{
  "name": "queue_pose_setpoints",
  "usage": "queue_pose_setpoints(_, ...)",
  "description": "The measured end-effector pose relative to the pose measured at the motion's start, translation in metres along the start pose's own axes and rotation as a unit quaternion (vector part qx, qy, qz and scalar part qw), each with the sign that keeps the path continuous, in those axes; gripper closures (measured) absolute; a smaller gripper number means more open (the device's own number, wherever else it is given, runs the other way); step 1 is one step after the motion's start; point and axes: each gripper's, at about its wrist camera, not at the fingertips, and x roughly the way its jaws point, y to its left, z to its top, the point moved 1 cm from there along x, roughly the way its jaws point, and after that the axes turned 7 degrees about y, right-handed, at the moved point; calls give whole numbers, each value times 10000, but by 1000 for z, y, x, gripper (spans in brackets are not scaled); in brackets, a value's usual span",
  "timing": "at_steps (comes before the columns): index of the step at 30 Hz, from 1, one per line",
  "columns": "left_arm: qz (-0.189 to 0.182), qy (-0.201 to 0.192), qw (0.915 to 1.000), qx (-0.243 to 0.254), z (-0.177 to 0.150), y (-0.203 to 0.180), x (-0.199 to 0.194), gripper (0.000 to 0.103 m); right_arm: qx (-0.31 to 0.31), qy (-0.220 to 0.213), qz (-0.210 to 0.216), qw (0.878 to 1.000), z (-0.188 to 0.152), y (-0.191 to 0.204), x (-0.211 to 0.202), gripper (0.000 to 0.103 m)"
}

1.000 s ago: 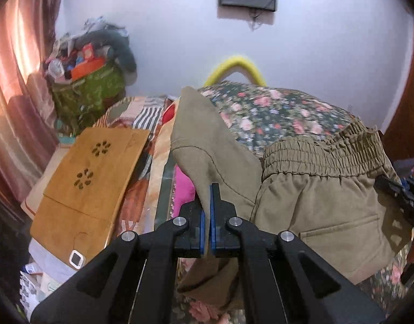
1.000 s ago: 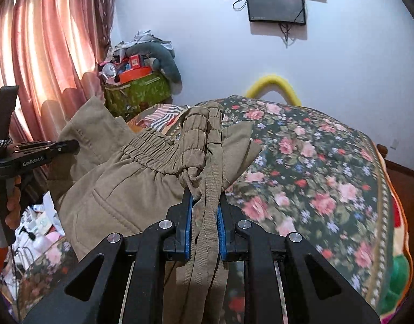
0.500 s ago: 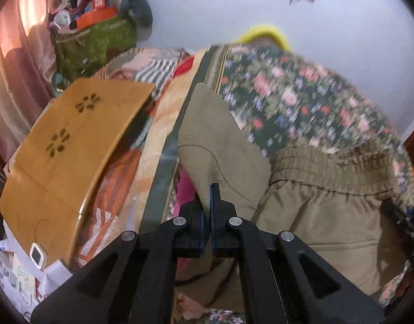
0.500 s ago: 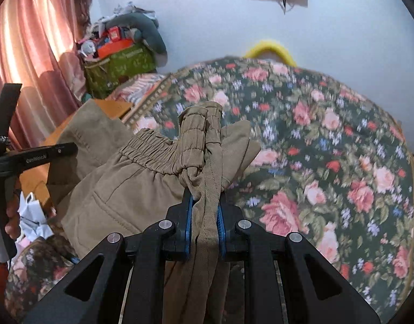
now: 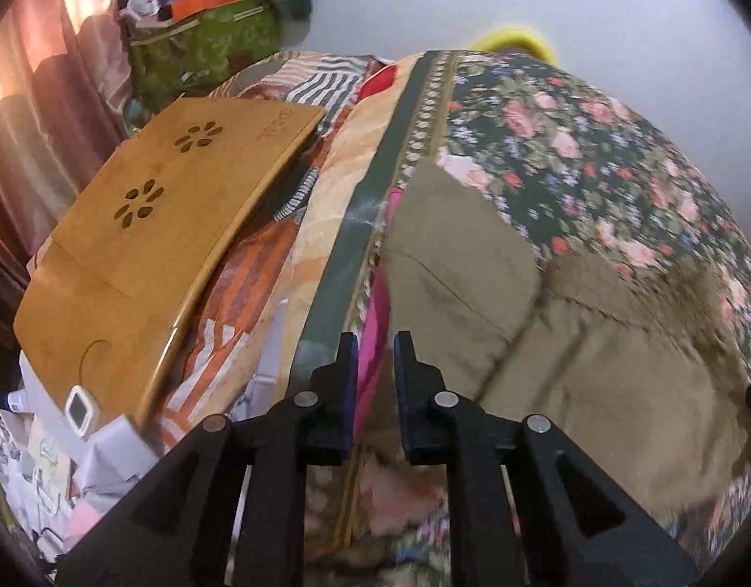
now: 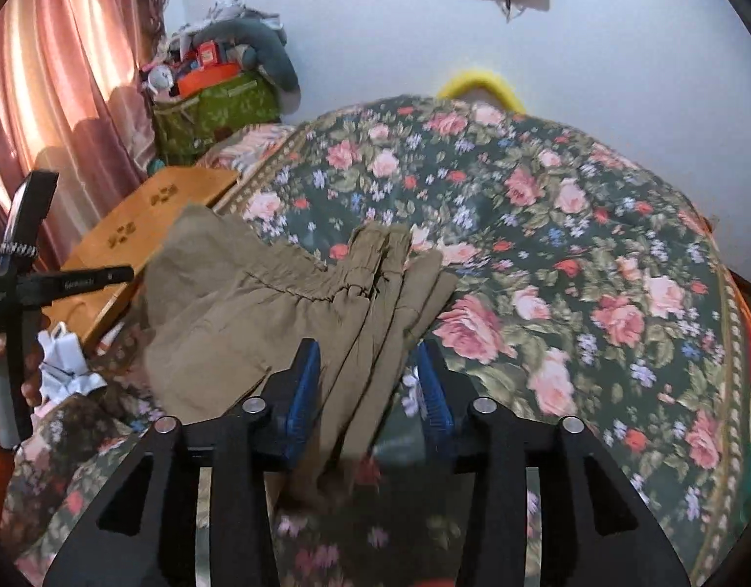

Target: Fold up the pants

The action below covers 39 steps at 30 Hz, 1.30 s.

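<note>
The olive khaki pants (image 6: 258, 313) lie bunched on the floral bedspread (image 6: 546, 225), elastic waistband toward the far side. In the left wrist view the pants (image 5: 546, 323) spread to the right of my left gripper (image 5: 375, 347), which is open and holds nothing, at the pants' left edge over a pink strip. My right gripper (image 6: 370, 362) is open, its blue-padded fingers on either side of the folded pants edge without pinching it. The left gripper also shows at the far left in the right wrist view (image 6: 96, 276).
A wooden lap tray (image 5: 145, 244) lies left of the bed over striped bedding. A green bag (image 6: 214, 107) piled with clutter stands by the pink curtain (image 6: 57, 73). White paper clutter (image 5: 57, 460) sits low left. A yellow hoop (image 6: 478, 85) rises behind the bed.
Both grippers lowered the pants onto the bed and opened, letting go of the fabric. The pants now lie flat instead of hanging.
</note>
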Motion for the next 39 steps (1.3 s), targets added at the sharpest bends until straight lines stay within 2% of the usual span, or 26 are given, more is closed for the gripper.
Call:
queue_pose_setpoints(5,-206,-253,9985,443,-29,-12,-62,87,41,-413,77,9991,-5,2,-56,65)
queue_pose_setpoints(10,-331,-878,9908,974,-64,-31,-155,87,-196,-994,110,9948,-12,24,-129,65)
queue_pose_setpoints(14,-379,-1517,9790,1307,-94,-46,-234,86,-367,-1575,267,9865,-25,45,-194,65)
queue_pose_setpoints(15,-397,-1700,9750,1374,-104,-49,-254,83,-421,-1703,305,9840,-29,51,-208,65)
queue_pose_setpoints(18,-365,-2338,9598,1513,-139,-57,-312,59,-569,-2122,427,9746,-47,70,-253,65)
queue_pose_setpoints(19,-374,-2510,9550,1536,-149,-60,-326,55,-604,-2243,430,9717,-53,74,-263,65)
queue_pose_setpoints(21,-436,-2794,9457,1604,-175,-65,-356,55,-643,-2551,461,9637,-68,85,-289,65)
queue_pose_setpoints(25,-673,-3180,9326,1567,-215,-68,-398,55,-635,-2957,530,9517,-96,97,-322,65)
queue_pose_setpoints(29,-931,-3442,9233,1429,-248,-65,-428,53,-597,-3203,568,9437,-119,104,-345,65)
queue_pose_setpoints(33,-970,-3668,9150,1369,-276,-63,-448,45,-535,-3379,431,9387,-135,108,-360,65)
queue_pose_setpoints(35,-956,-3710,9135,1369,-284,-63,-451,38,-511,-3390,363,9387,-139,110,-363,59)
queue_pose_setpoints(37,-965,-3698,9143,1341,-293,-62,-453,22,-474,-3420,249,9382,-143,112,-364,41)
queue_pose_setpoints(39,-1043,-3654,9158,1298,-297,-60,-452,14,-433,-3463,116,9370,-146,113,-364,28)
